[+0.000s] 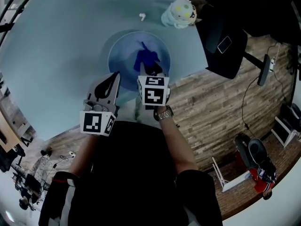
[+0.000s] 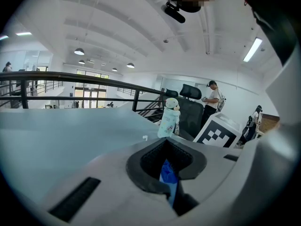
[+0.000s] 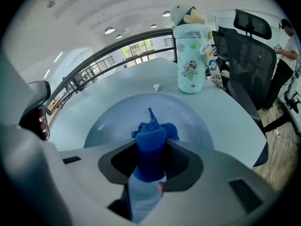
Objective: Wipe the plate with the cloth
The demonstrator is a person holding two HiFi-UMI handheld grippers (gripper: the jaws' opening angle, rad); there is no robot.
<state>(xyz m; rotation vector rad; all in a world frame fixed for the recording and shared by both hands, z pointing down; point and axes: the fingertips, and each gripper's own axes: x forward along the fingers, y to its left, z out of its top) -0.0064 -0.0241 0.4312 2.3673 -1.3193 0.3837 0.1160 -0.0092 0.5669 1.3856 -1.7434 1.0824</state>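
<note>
Blue cloth fills right claw (grip unseen overhead).

Pale blue plate on the desk, dark blue cloth bunched on it.

The plate is round and shallow with a smooth, glossy face, and it lies flat. The left tool pinches its rim at about 7 o'clock. The cloth is a crumpled wad with one thin corner poking up. It sits from the plate's middle out toward 5 o'clock, touching the plate's face, and the right tool has its near end clamped between its jaws.
</note>
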